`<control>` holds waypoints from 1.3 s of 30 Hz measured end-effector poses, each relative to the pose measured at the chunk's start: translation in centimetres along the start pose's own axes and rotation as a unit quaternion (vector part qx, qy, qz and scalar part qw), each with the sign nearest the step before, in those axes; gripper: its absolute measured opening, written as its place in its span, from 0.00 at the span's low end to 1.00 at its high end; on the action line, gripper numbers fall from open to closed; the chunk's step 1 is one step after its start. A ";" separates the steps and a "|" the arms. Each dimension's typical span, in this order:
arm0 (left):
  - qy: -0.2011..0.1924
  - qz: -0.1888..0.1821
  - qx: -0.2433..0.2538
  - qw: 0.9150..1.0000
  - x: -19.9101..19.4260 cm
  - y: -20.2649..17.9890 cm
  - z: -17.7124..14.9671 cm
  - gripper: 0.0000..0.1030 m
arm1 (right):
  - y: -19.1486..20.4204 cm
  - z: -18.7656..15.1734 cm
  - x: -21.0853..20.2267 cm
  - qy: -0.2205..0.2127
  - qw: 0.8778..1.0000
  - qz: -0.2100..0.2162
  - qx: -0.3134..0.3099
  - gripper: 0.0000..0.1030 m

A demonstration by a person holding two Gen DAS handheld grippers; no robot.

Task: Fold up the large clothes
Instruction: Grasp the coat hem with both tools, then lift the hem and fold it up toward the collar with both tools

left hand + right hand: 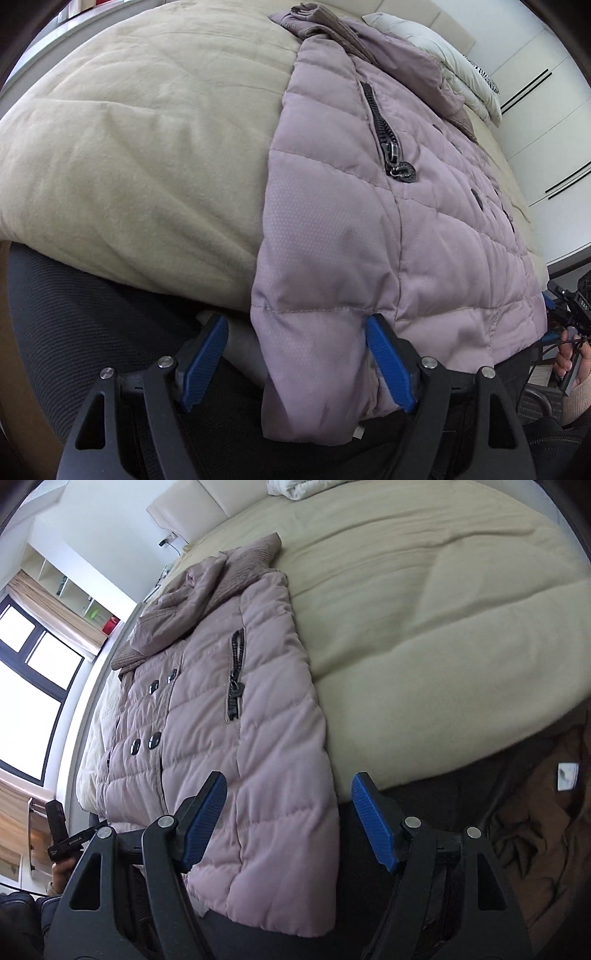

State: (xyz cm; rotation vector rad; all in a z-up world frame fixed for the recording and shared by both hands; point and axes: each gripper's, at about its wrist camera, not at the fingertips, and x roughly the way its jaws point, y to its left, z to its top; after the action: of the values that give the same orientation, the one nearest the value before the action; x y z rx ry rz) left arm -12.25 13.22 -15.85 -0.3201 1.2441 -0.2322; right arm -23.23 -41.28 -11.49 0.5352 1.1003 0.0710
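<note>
Mauve quilted fabric fills the near part of both views: a padded jacket [388,206] lies front-up on a bed covered by a cream blanket [129,147], its hem hanging over the near edge and its knitted collar [240,576] at the far end, so its long axis runs from near to far up the bed. The sleeves seem already tucked across the chest, which would explain the narrow, tidy outline; that is a judgement from the bundled cloth below the collar. A zipped pocket [384,129] and dark snaps [153,742] face upward. The left tongs [297,363] stand released at the hem's left corner, with that corner hanging between the blue pads but not visibly pinched. The right tongs [291,821] are likewise spread at the right hem corner, one pad over the cloth and the other past its edge, grasping nothing. Placing one at each lower corner makes sense for lifting the hem and carrying it toward the collar, halving the jacket across its length. In each view's edge a hand [570,363] holding the other tool shows, and pillows [443,62] lie at the far end of the bed
</note>
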 end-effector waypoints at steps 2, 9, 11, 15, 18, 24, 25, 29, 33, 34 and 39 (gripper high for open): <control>0.009 -0.015 -0.001 1.000 0.1 0.2 0.0 0.75 | -0.8 -0.5 0.0 0.023 1.000 0.012 0.010 0.68; 0.030 -0.058 -0.015 0.998 0.7 0.9 0.6 0.67 | -2.1 -1.5 1.3 0.067 0.995 0.060 0.041 0.67; 0.034 -0.066 -0.018 0.997 0.9 0.9 0.6 0.64 | -2.0 -1.4 1.8 0.081 0.992 0.079 0.050 0.62; 0.045 -0.080 -0.021 0.996 1.6 0.7 0.7 0.58 | -1.4 -1.5 2.9 0.110 0.989 0.085 0.047 0.52; 0.057 -0.093 -0.021 0.994 1.8 0.7 0.6 0.51 | -1.9 -1.8 3.2 0.117 0.986 0.096 0.064 0.41; 0.064 -0.090 0.003 0.994 1.6 -0.3 0.4 0.24 | -1.7 -2.8 3.4 0.127 0.986 0.097 0.053 0.29; 0.063 -0.089 0.007 0.994 1.5 -0.4 0.4 0.18 | -1.5 -2.8 3.4 0.127 0.986 0.095 0.050 0.27; 0.050 -0.098 0.005 0.994 -0.2 -0.9 0.5 0.08 | -0.4 -3.1 2.8 0.104 0.990 0.094 0.020 0.15; 0.000 -0.140 -0.017 0.990 -3.6 -0.7 1.6 0.07 | 2.4 -2.6 1.1 0.058 0.994 0.089 -0.033 0.09; -0.014 -0.150 -0.019 0.988 -4.6 -0.8 2.1 0.07 | 2.9 -2.2 0.6 0.045 0.994 0.087 -0.040 0.09; -0.097 -0.198 -0.032 0.975 -9.0 -1.2 5.0 0.07 | 5.0 0.8 -2.2 -0.026 0.993 0.090 -0.068 0.08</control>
State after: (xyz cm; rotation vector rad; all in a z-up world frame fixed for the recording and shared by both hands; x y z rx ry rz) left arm -10.21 15.77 -5.99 -0.6332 0.9870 -0.4918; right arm -22.54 -37.94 -7.24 0.5102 0.9871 0.2848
